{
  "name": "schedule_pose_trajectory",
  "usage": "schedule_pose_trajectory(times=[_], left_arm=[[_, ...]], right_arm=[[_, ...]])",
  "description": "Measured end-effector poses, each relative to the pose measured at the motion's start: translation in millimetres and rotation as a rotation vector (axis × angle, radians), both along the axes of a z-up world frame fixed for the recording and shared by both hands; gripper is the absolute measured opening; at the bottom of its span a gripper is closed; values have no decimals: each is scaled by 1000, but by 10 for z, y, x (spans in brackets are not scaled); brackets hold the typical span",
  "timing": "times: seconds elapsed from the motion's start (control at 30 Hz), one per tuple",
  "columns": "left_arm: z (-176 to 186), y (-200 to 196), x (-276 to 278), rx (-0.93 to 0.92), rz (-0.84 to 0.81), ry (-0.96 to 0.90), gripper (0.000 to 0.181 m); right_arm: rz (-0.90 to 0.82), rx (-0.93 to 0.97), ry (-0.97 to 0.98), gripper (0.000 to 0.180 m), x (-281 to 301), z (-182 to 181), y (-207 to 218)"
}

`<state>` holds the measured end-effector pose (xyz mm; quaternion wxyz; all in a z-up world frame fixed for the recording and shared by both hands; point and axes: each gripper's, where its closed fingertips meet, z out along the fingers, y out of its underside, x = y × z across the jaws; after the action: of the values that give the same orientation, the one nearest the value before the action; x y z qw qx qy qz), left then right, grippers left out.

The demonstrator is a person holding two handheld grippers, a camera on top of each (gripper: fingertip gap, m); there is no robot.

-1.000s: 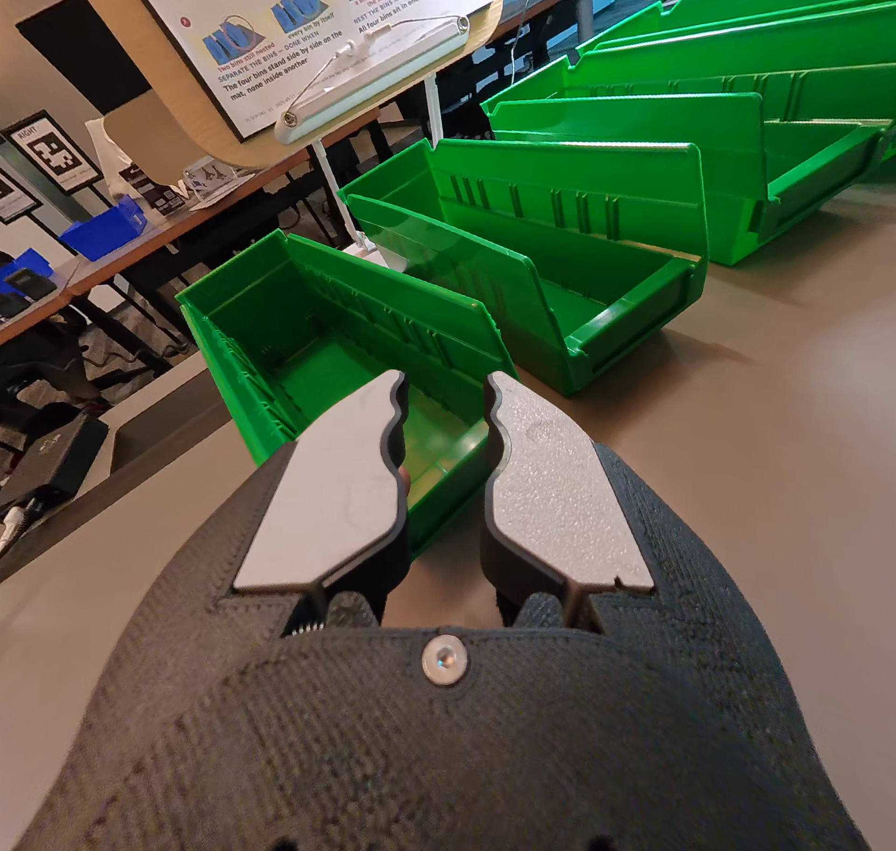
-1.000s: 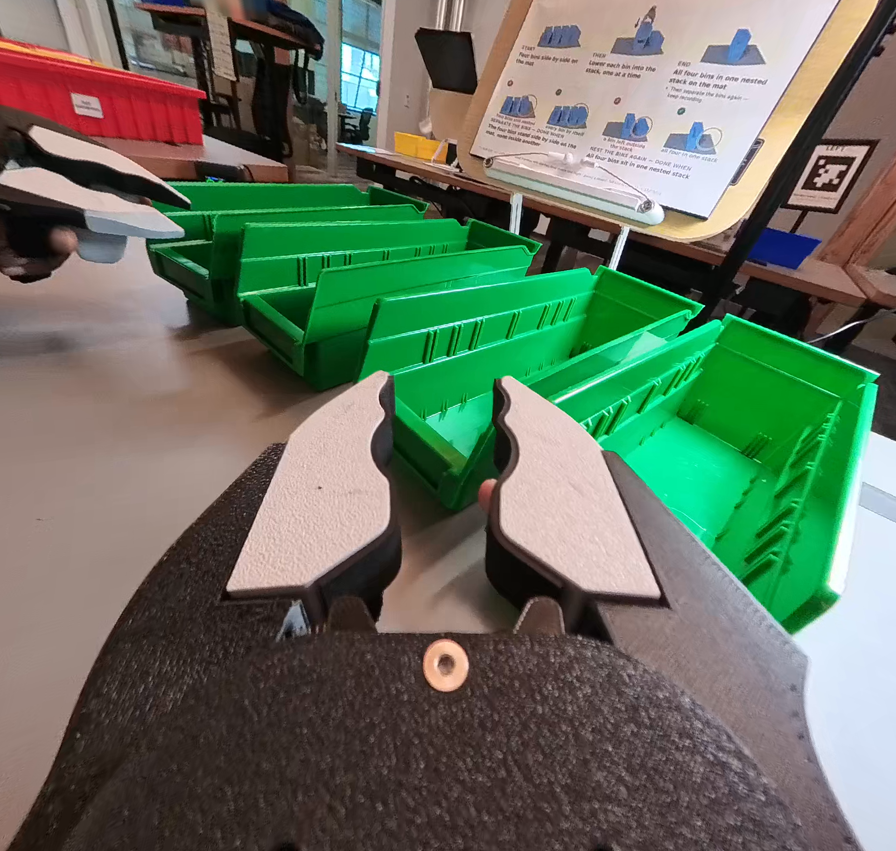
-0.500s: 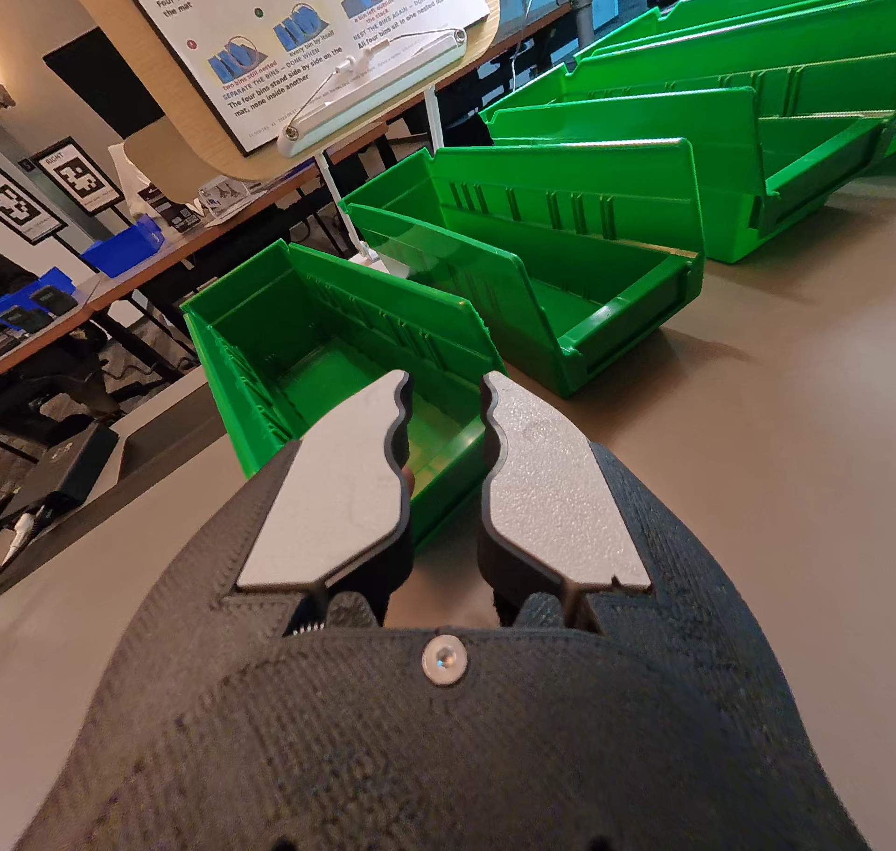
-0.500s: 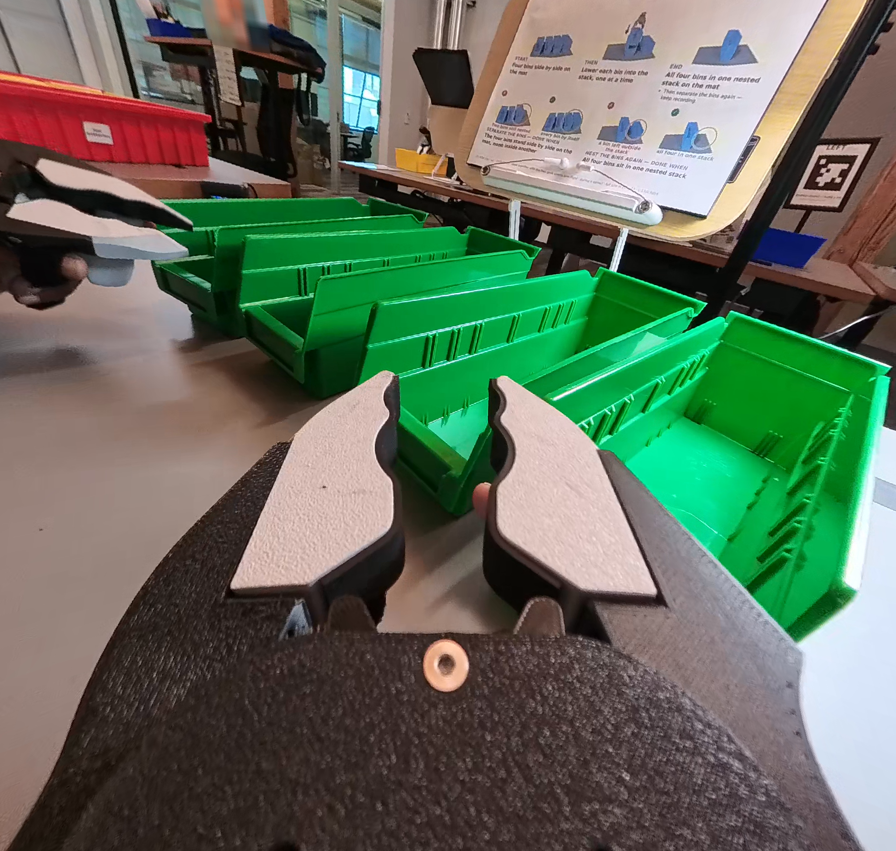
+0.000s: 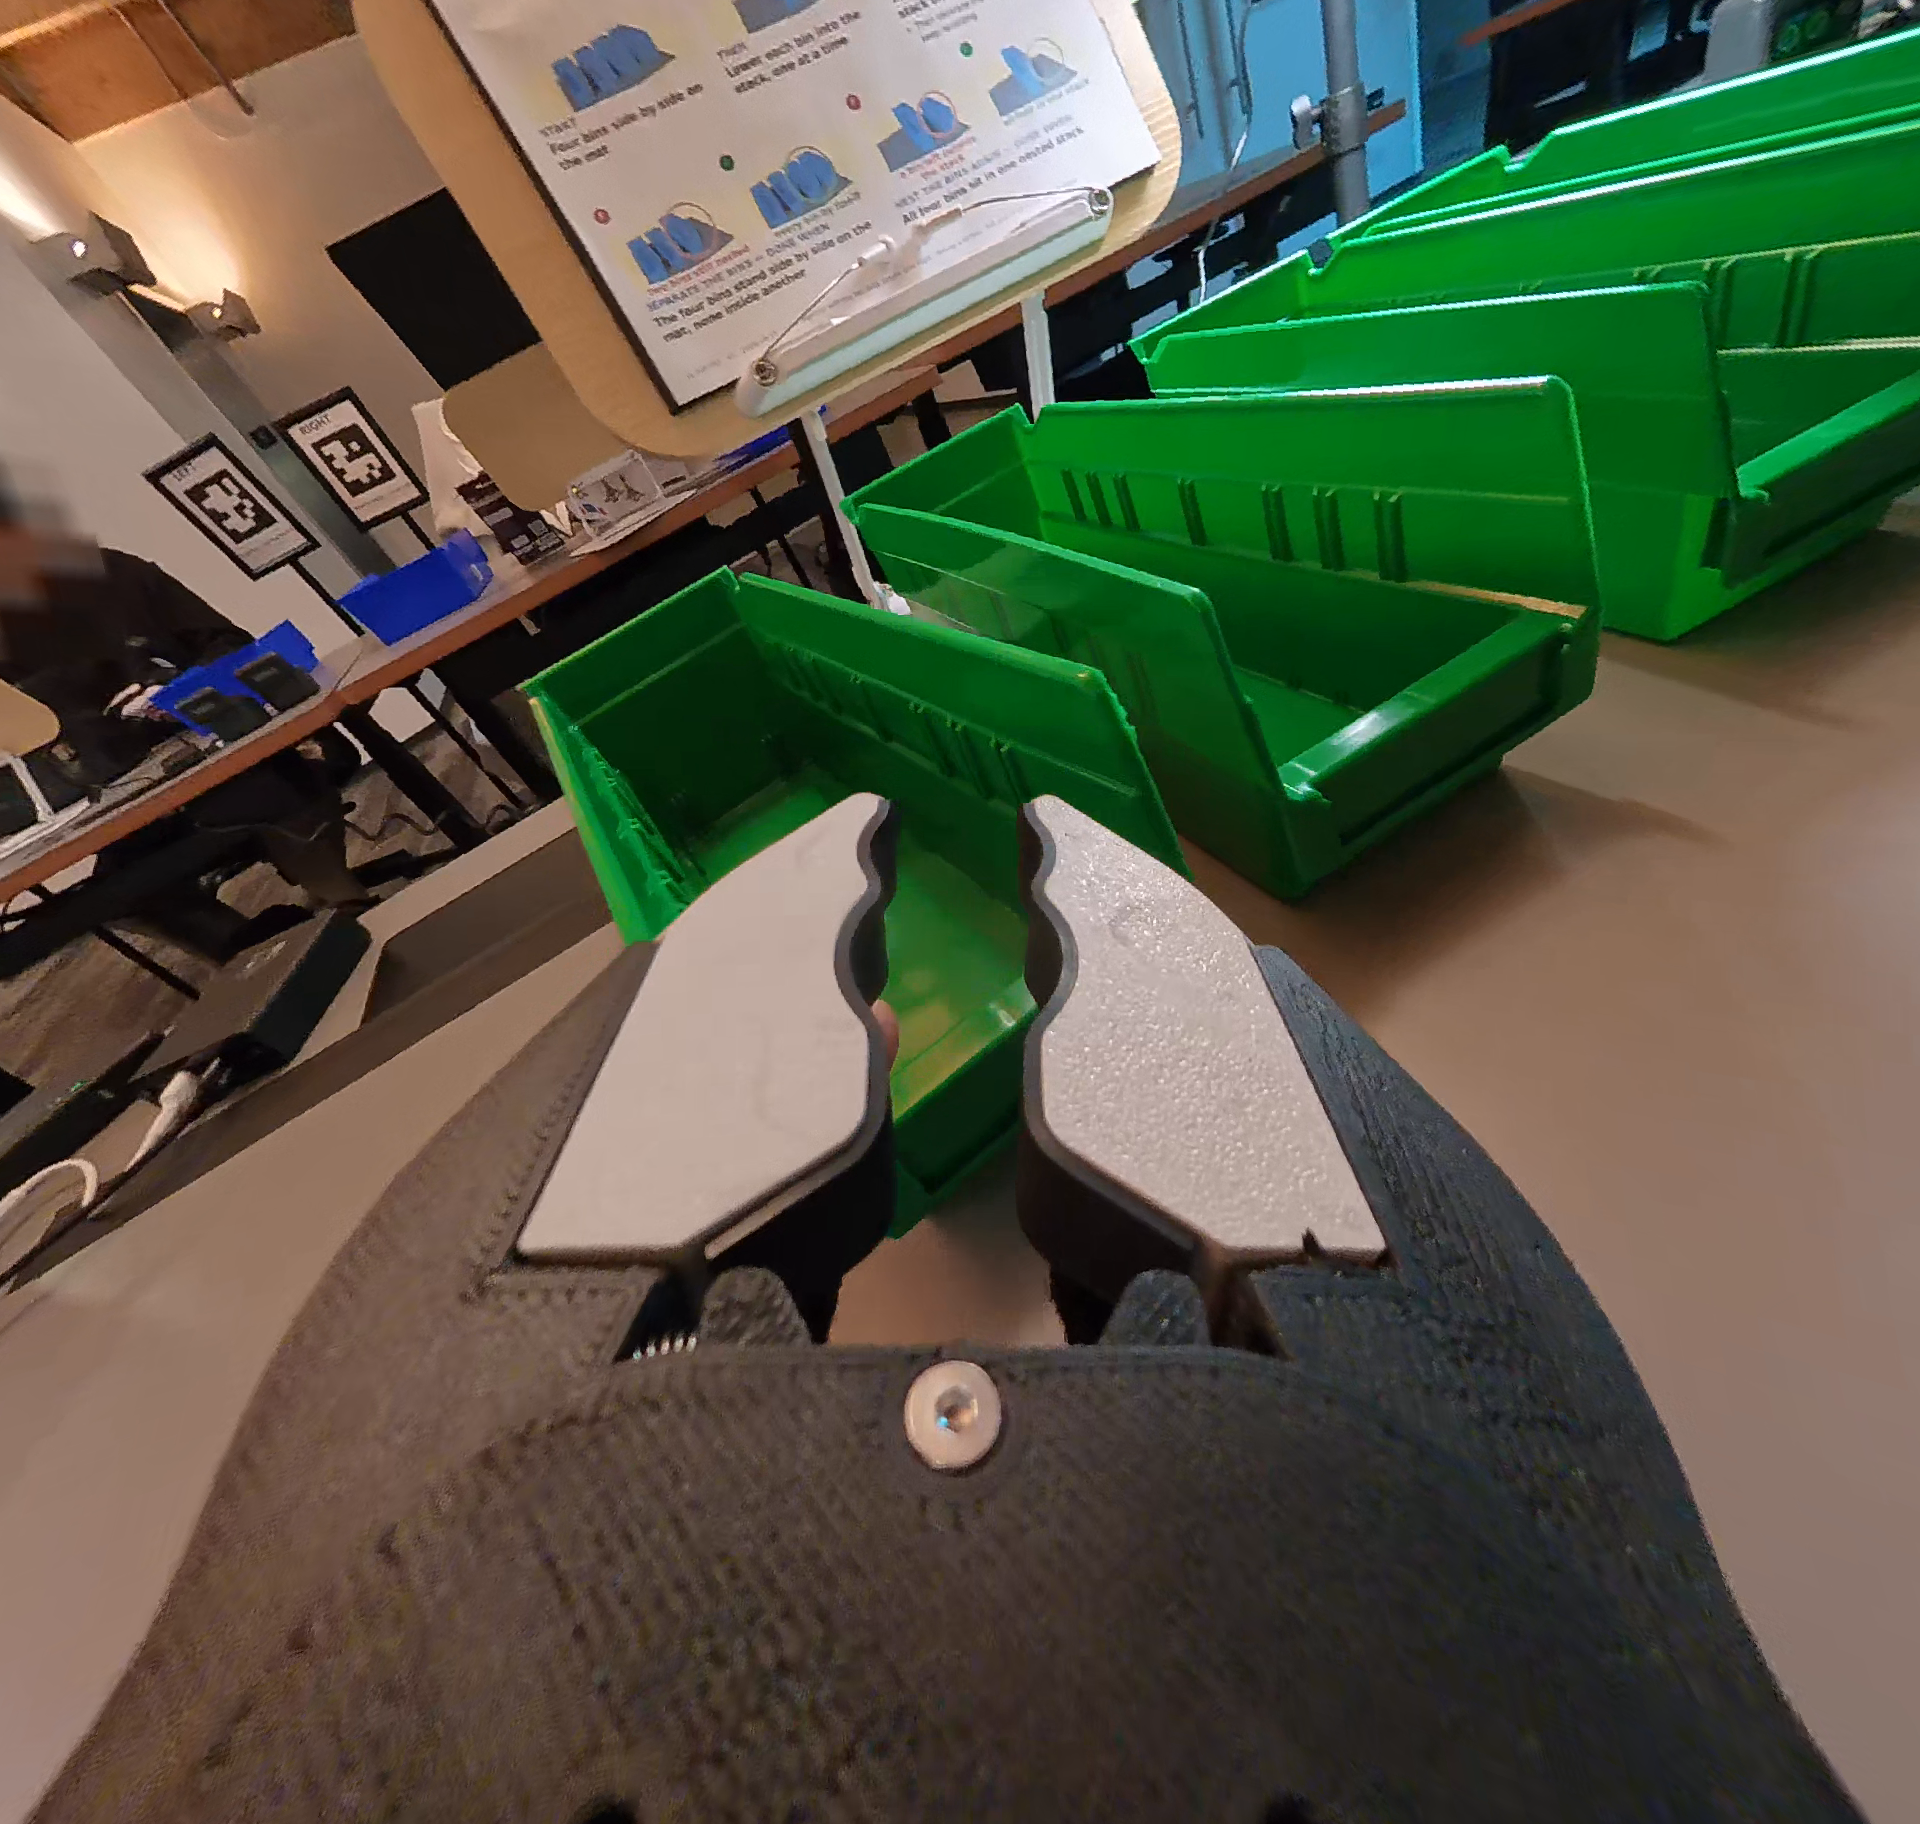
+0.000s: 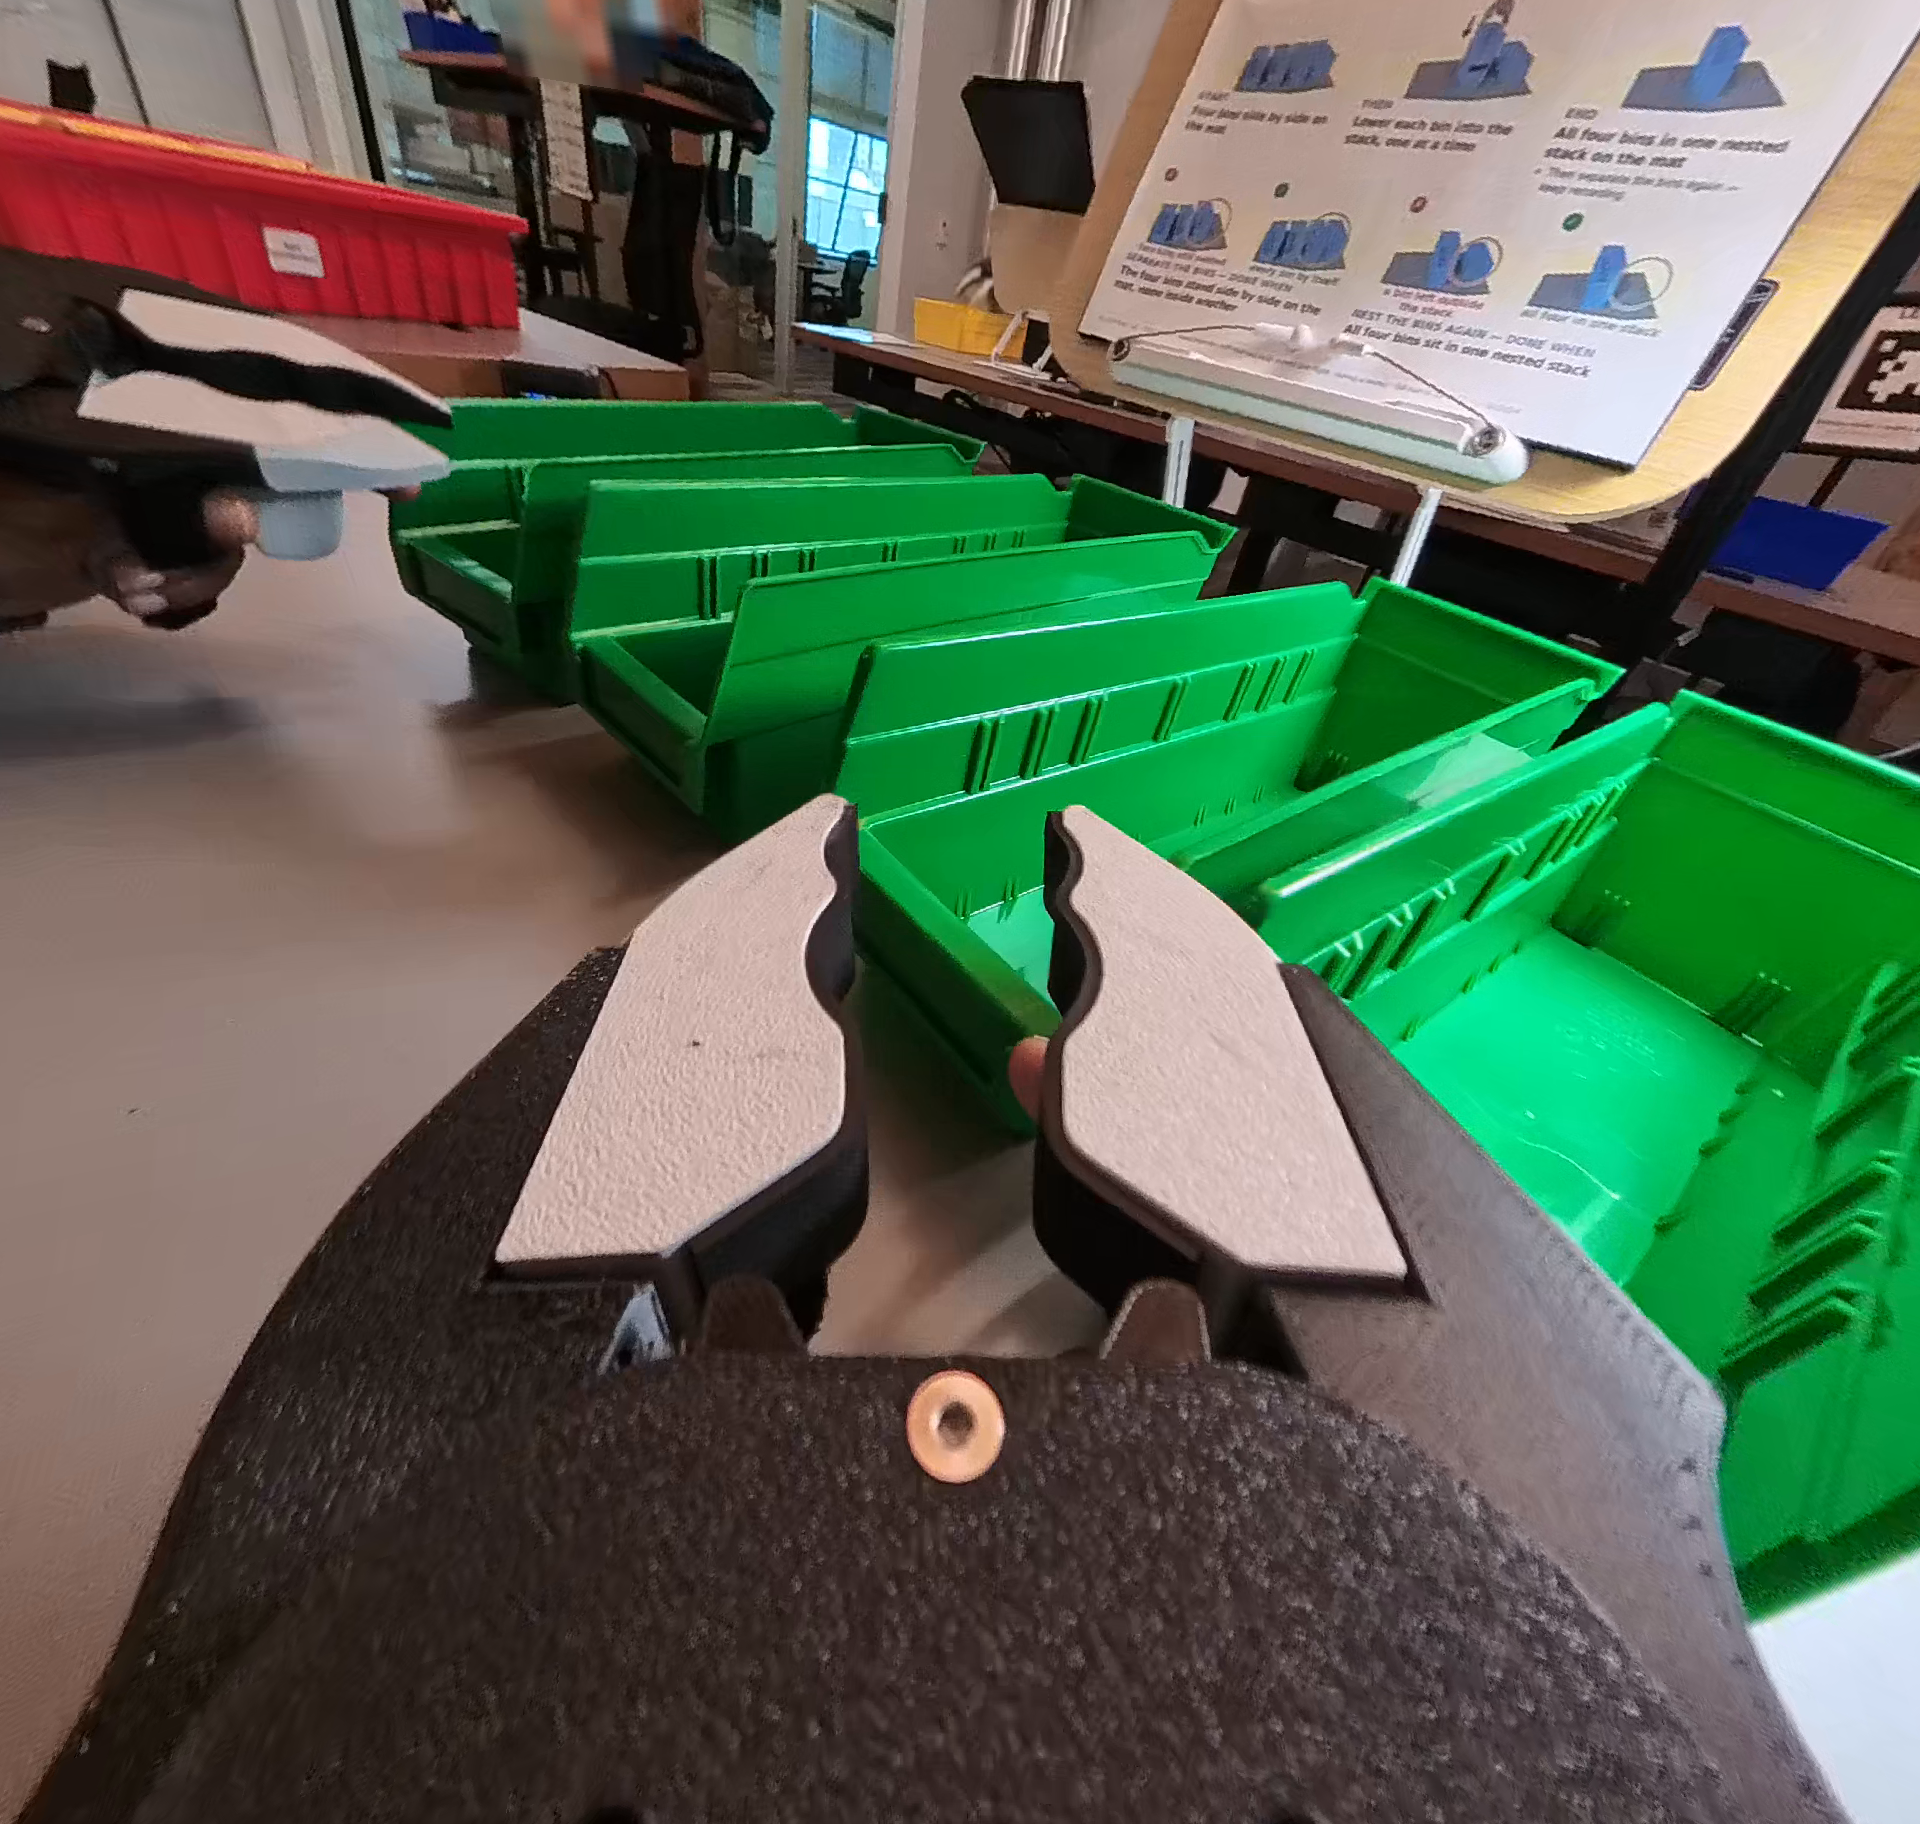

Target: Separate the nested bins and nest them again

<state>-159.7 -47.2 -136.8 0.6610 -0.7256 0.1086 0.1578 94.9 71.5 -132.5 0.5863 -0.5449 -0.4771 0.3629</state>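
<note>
Several green bins stand side by side on the tan table (image 5: 1610, 1099). In the left wrist view a short bin (image 5: 790, 735) lies just beyond my left gripper (image 5: 956, 839), which is open by a narrow gap and empty. A longer bin (image 5: 1351, 673) with a clear divider is beside it, and longer bins (image 5: 1714, 403) lie farther right. My right gripper (image 6: 951, 829) is open and empty, with its tips at the front lip of the divider bin (image 6: 1143, 766). The short bin (image 6: 1621, 1068) is to its right. Another gripper (image 6: 270, 413), held in a hand, hovers by the farthest bin (image 6: 644, 434).
An instruction board on a stand (image 5: 790, 112) (image 6: 1507, 164) rises behind the bins. A red bin (image 6: 260, 226) sits on a desk at the back left. Desks with blue bins (image 5: 416, 590) and a seated person (image 5: 114, 631) are beyond the table edge.
The left view has tilted up and shows more of the board. My right gripper has moved closer to the divider bin's front. The other gripper has drifted toward the far bins.
</note>
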Motion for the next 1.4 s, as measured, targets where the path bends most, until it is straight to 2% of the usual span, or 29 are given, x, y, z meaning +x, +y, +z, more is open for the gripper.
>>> schedule_pose_trajectory(times=[0.3,0.67,0.87,1.0,1.17,1.4], left_arm=[[-2,-33,-106,8,43,-4,22],[23,-33,-69,16,18,-10,22],[20,-38,-18,2,-8,11,26],[-58,-4,24,-52,-47,9,33],[-210,43,87,-157,-81,127,40],[-513,97,74,-445,-152,289,51]], right_arm=[[6,35,-45,34,-43,-64,-42],[7,24,-45,34,-8,-81,-22],[14,15,-5,34,38,23,-8],[30,11,2,35,51,52,-38],[31,18,-14,35,62,17,-78],[38,9,-45,35,36,-64,-104]])
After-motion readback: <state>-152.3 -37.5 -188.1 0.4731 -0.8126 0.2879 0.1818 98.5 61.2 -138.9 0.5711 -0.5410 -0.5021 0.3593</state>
